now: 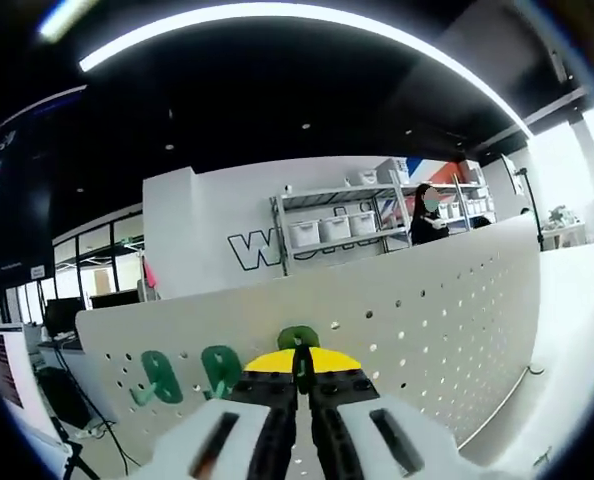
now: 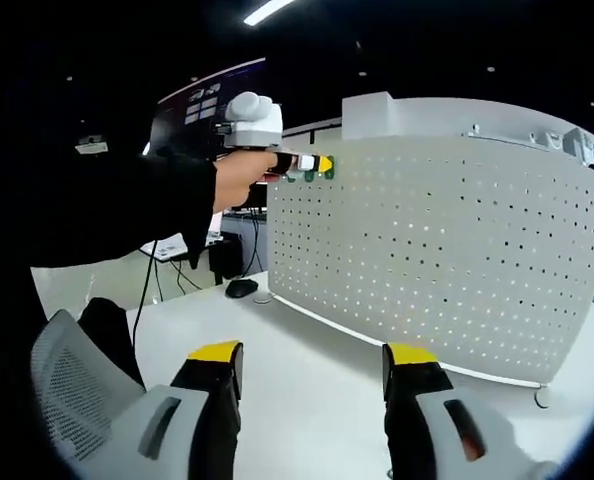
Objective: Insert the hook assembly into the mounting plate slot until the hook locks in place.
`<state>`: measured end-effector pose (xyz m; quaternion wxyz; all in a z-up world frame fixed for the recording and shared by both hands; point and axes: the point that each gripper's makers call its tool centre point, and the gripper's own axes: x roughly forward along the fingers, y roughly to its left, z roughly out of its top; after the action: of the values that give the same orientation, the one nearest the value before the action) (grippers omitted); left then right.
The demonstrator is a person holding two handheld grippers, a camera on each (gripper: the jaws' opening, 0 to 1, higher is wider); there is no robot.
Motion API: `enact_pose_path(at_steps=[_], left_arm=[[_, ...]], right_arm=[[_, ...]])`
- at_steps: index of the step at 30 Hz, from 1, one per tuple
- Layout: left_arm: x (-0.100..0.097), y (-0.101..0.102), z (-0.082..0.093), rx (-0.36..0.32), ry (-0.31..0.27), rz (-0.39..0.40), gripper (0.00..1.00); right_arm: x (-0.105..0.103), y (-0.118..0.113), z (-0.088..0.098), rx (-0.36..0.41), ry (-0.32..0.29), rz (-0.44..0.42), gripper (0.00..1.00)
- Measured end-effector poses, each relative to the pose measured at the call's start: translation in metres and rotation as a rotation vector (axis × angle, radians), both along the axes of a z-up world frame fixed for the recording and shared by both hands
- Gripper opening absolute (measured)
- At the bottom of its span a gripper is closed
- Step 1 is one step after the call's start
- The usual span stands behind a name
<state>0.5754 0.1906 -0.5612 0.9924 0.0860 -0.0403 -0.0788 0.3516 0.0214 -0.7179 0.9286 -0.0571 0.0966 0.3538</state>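
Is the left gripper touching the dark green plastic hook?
Touching. In the left gripper view, the left gripper has its jaws closed around the dark green plastic hook at the white perforated curved board.

The lower part of the green hook (image 1: 299, 345) was hidden by the left gripper (image 1: 302, 385). The pegboard (image 2: 447, 250) was cut off at the right edge.
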Motion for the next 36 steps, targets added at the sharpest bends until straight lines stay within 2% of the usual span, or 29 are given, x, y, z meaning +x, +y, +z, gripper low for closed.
enact_pose_path(at_steps=[11, 13, 14, 18, 20, 22, 25, 27, 28, 30, 33, 36], left_arm=[[0.0014, -0.002, 0.0005, 0.068, -0.037, 0.036, 0.03], [0.0018, -0.003, 0.0013, 0.115, -0.039, 0.045, 0.03], [0.0018, -0.0035, 0.002, 0.162, -0.039, 0.053, 0.03], [0.0036, -0.0046, 0.0025, 0.13, -0.014, 0.035, 0.03], [0.004, -0.0041, 0.0018, 0.142, -0.013, 0.035, 0.03], [0.0036, -0.0049, 0.0018, 0.222, -0.026, 0.049, 0.03], [0.0049, -0.0072, -0.0014, 0.212, -0.036, 0.055, 0.03], [0.0071, -0.0083, -0.0017, 0.256, -0.05, 0.066, 0.03], [0.007, -0.0076, -0.0016, 0.25, -0.06, 0.073, 0.03], [0.0072, -0.0058, -0.0004, 0.19, -0.065, 0.061, 0.03], [0.0061, -0.0049, -0.0003, 0.203, -0.067, 0.056, 0.04], [0.0029, -0.0038, 0.0002, 0.187, -0.06, 0.041, 0.04]], right_arm=[[0.0017, -0.0022, -0.0021, -0.004, 0.008, -0.008, 0.53], [0.002, -0.0024, -0.0022, -0.005, 0.009, -0.009, 0.53], [0.0021, -0.0023, -0.0024, -0.006, 0.01, -0.009, 0.53], [0.0022, -0.0017, -0.004, -0.01, 0.013, -0.006, 0.53], [0.0021, -0.0015, -0.0044, -0.012, 0.014, -0.005, 0.53], [0.002, -0.0013, -0.0047, -0.012, 0.015, -0.005, 0.52], [0.0022, -0.0011, -0.0054, -0.014, 0.016, -0.005, 0.52], [0.0023, -0.001, -0.0054, -0.015, 0.015, -0.005, 0.52], [0.0021, -0.0011, -0.0054, -0.015, 0.016, -0.005, 0.52], [0.0023, -0.0019, -0.0055, -0.015, 0.016, -0.007, 0.52], [0.0032, -0.0034, -0.0038, -0.009, 0.013, -0.014, 0.52], [0.0028, -0.003, -0.0026, -0.007, 0.008, -0.013, 0.52]])
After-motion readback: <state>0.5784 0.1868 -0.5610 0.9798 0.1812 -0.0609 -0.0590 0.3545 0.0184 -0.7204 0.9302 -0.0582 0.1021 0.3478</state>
